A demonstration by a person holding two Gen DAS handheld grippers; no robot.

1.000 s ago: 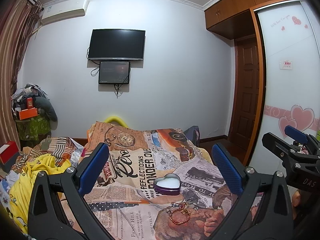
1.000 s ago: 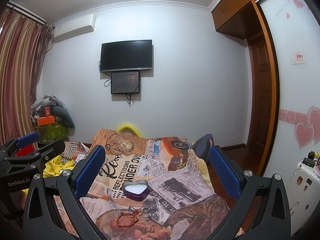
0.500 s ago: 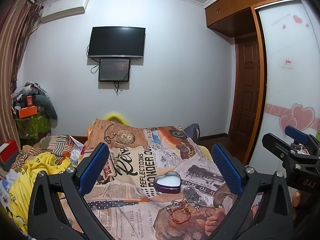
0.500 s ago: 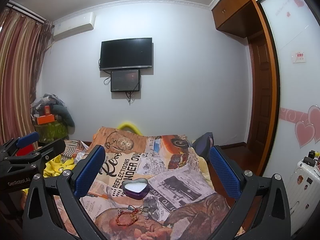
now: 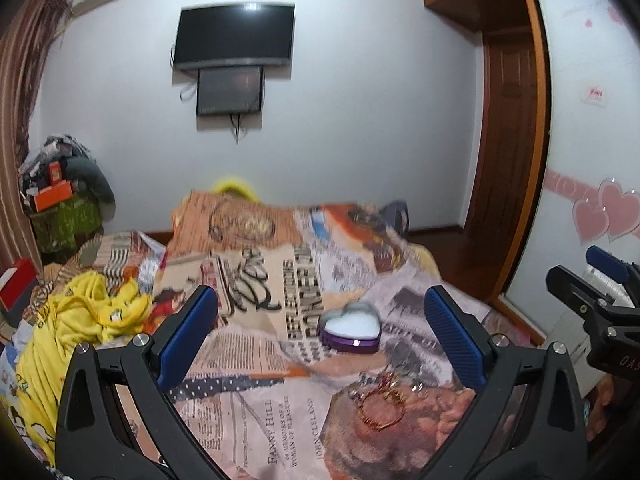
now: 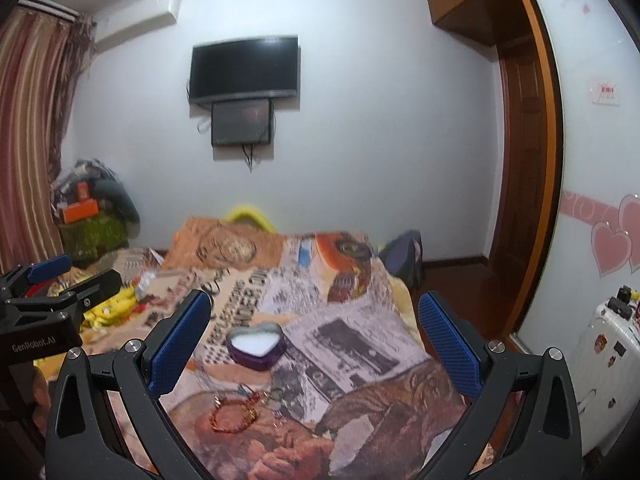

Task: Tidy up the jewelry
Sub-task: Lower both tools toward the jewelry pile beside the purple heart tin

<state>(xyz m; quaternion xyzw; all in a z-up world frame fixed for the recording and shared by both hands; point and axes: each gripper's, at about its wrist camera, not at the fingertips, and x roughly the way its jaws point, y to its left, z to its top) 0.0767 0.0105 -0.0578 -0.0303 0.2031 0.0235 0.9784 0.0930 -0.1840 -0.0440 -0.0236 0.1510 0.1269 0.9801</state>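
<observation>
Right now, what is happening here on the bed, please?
A person holds two grippers above a bed with a newspaper-print bedspread. The left gripper and the right gripper are both open and hold nothing. On the bedspread lies an open purple heart-shaped box, apparently empty, and nearer the cameras a small pile of jewelry with a reddish-gold bracelet. No piece is picked up yet, so the sorting has not visibly started.

A white wall [image 6: 360, 140] carried a dark television [image 6: 244, 68] with a smaller screen [image 6: 241, 122] below it. Striped curtains [image 6: 32, 120] hung at the left, an air conditioner [image 6: 136, 20] above. A wooden door [image 6: 520, 160] stood right of the bed [image 6: 340, 280], whose cover bore newspaper prints.
</observation>
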